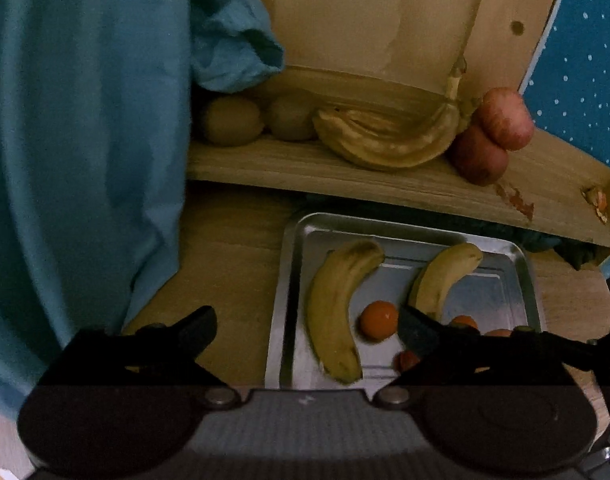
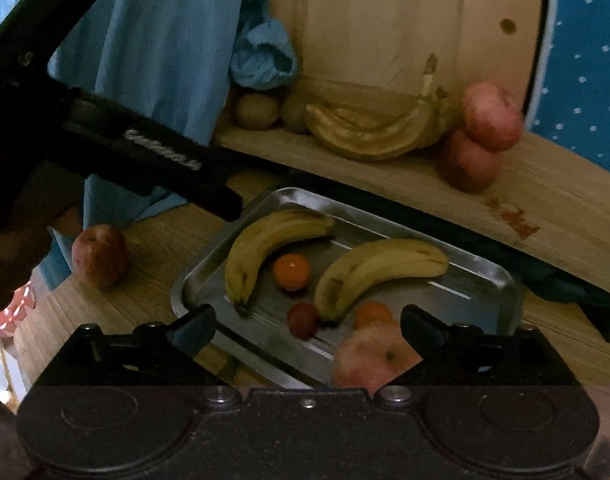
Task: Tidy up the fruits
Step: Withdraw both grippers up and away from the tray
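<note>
A steel tray [image 1: 293, 264] [image 2: 209, 276] on the wooden table holds two bananas [image 1: 333, 312] [image 2: 265, 236], one on the left and one on the right [image 1: 445, 276] [image 2: 381, 268]. Between them lie an orange [image 1: 379, 320] [image 2: 291, 272], a second orange [image 2: 372, 313] and a small red fruit [image 2: 301, 322]. A pink apple [image 2: 373, 356] rests at the tray's near corner, beside my right gripper's right finger. My left gripper [image 1: 307, 328] is open above the left banana. My right gripper [image 2: 307, 320] is open over the tray's near edge, holding nothing.
A raised wooden shelf [image 1: 305, 168] [image 2: 525, 204] behind the tray carries two kiwis [image 1: 231, 120], a banana bunch [image 1: 385, 140] [image 2: 369, 132] and two stacked red apples [image 1: 501, 120] [image 2: 485, 120]. Another red apple [image 2: 99, 256] sits on the table left of the tray. Blue cloth [image 1: 85, 140] hangs at left.
</note>
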The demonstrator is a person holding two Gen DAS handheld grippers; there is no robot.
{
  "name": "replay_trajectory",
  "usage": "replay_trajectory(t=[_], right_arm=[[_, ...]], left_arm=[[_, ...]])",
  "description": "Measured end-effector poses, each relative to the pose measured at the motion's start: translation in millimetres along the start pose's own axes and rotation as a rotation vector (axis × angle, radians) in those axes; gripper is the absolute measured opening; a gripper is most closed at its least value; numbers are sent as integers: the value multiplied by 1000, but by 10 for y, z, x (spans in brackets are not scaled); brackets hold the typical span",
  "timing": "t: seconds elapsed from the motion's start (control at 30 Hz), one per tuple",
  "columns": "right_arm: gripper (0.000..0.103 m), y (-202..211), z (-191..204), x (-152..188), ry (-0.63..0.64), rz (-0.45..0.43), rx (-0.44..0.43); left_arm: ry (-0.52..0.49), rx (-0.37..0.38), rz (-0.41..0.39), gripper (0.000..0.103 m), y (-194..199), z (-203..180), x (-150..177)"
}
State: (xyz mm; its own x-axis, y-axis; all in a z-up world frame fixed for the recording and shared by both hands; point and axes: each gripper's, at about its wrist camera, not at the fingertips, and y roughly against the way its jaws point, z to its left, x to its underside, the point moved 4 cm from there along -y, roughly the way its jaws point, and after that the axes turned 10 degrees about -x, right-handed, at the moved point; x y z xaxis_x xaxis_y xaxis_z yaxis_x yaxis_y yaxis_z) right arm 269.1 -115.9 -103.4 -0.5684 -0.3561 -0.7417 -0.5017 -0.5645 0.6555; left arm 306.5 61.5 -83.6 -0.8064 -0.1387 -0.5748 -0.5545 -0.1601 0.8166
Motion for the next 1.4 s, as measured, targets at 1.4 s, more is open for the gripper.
replay_trajectory(t=[1.4], right_arm=[[102, 1552, 452, 1459, -50, 16, 103]], left_arm=[[7, -95, 60, 103, 1169, 138, 1892]])
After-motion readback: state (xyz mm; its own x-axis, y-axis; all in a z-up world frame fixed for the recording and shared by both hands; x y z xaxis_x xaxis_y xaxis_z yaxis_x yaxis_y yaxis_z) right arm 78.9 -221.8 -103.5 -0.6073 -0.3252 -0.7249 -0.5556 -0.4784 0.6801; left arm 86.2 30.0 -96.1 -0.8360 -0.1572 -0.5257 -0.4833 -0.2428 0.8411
